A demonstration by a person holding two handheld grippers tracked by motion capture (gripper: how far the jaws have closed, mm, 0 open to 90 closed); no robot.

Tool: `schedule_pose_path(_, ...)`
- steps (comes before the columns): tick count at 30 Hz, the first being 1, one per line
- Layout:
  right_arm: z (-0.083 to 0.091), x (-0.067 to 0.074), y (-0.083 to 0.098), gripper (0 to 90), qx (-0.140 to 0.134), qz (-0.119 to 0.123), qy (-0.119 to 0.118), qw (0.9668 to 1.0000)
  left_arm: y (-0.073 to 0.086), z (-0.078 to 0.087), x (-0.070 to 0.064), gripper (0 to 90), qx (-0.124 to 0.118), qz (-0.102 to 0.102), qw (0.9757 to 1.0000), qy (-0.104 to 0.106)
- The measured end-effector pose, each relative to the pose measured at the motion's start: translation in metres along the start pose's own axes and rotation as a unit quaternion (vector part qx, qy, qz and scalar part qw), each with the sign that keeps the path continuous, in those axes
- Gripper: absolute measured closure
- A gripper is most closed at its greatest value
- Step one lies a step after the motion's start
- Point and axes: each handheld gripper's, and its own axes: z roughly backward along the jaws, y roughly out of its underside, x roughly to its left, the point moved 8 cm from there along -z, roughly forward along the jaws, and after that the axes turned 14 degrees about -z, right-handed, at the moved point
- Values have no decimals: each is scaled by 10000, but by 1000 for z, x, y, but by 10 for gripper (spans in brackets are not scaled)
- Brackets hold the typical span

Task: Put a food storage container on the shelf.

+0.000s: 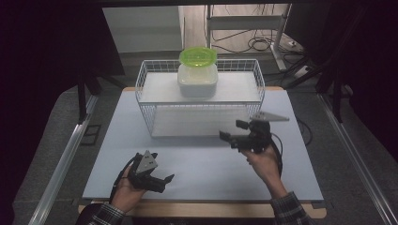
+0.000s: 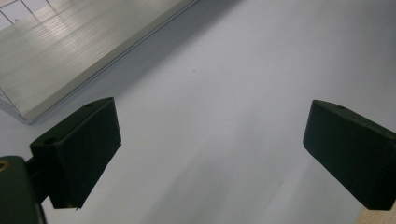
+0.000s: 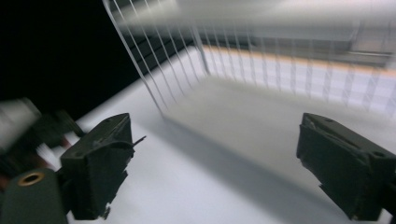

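Dim surroundings frame a pale desk [image 1: 202, 164] where a person sits with a two-jaw gripper in each hand. At the far half of the desk stands a white wire basket [image 1: 199, 96] with a raised shelf, and on that shelf sits a white lidless-looking tub [image 1: 197, 79] with a lime-green round lid [image 1: 197, 56] resting on top of it, near the basket's back rim. The right gripper [image 1: 231, 131] hangs just in front of the basket's lower front edge, right of centre, its jaws spread wide with nothing between them; the right gripper view, blurred, looks past the basket's corner wires into its lower level. The left gripper [image 1: 162, 182] lies low over the desk's near left part, well apart from the basket, its jaws likewise wide apart and empty; the left gripper view shows bare desk between them and the basket's base at upper left. Plaid sleeves enter from the bottom edge.
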Motion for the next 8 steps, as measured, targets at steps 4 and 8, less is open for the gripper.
schedule_pose_path(4,-2,-28,47,88,237,552,696,9958,0,0,0,37,2,-1,10000,7)
schedule_pose_path(8,-4,-42,68,85,508,383,774,9950,2,0,2,37,17,16,10000,-1)
